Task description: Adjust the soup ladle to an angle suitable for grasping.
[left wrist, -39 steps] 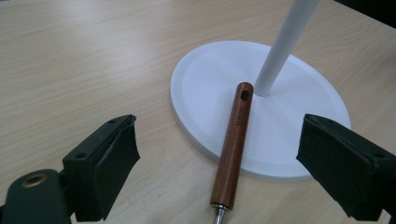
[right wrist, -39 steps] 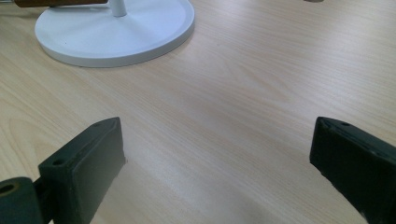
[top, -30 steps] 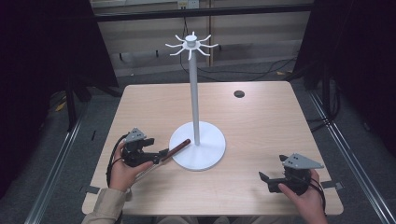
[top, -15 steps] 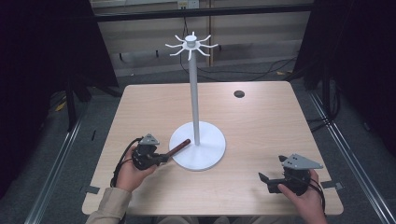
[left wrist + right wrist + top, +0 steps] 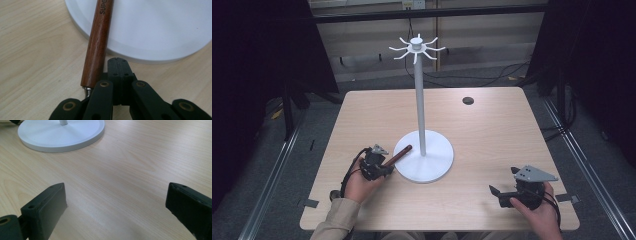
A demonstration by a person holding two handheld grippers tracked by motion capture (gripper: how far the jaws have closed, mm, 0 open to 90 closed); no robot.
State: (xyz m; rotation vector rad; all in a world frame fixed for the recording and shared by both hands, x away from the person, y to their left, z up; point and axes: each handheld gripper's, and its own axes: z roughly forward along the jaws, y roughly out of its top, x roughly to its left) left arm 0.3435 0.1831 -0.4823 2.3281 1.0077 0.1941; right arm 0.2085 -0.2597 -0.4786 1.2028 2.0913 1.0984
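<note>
Lying propped across the rim of the white stand (image 5: 424, 161), the wooden stick (image 5: 97, 45) sits just beside the left gripper (image 5: 117, 65), whose jaws are pressed together and empty. The right gripper (image 5: 116, 205) rests wide apart near the table (image 5: 492, 130) edge, probably waiting.

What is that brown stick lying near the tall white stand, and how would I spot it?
Find the white stand on the wooden table; its round base sits near the person's side. The brown wooden handle leans on the base's left edge, beside the left claw: it is dark, slim, with printed lettering.
</note>
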